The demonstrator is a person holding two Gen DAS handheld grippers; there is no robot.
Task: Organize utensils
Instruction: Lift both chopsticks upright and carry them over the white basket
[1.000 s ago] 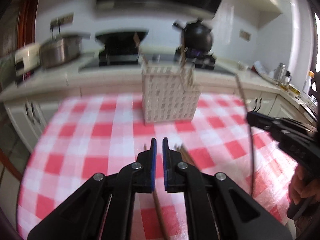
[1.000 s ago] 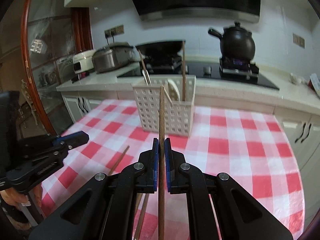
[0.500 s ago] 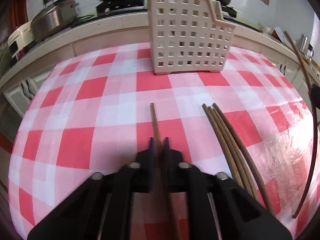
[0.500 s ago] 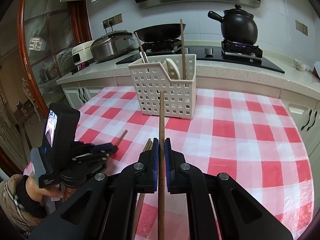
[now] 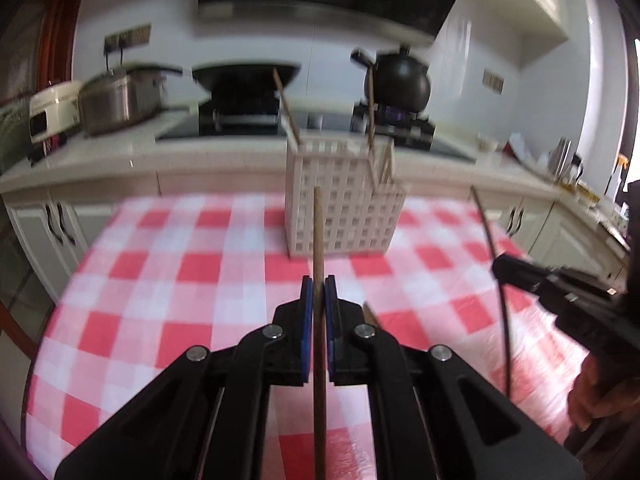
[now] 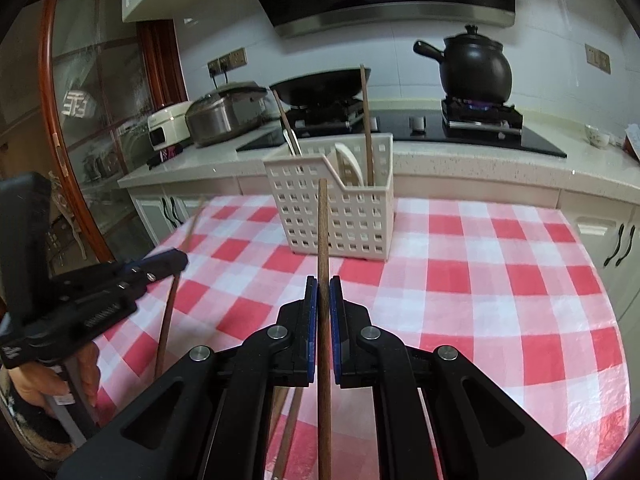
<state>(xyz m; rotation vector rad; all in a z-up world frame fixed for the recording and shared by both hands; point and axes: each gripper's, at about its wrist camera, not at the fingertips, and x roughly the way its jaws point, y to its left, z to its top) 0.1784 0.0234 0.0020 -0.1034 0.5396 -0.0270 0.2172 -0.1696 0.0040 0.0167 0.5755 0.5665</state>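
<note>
- Jaws of the left gripper (image 5: 319,292) are nearly closed, clamped on a brown chopstick (image 5: 319,240). Its long axis runs straight ahead between the blue pads, tip aimed toward the white utensil basket (image 5: 340,208).
- Jaws of the right gripper (image 6: 323,292) are equally narrow, pinching a darker chopstick (image 6: 322,232), axis likewise forward, tip overlapping the basket front (image 6: 332,208).
- Both chopsticks are held clear above the red-checked worktop (image 6: 460,280).
- Basket stands upright at the worktop's far edge; two sticks (image 6: 366,120) and pale spoons (image 6: 348,164) stand inside it.
- Loose chopsticks (image 6: 288,420) lie on the cloth beneath the right gripper.
- Left view is blurred.
</note>
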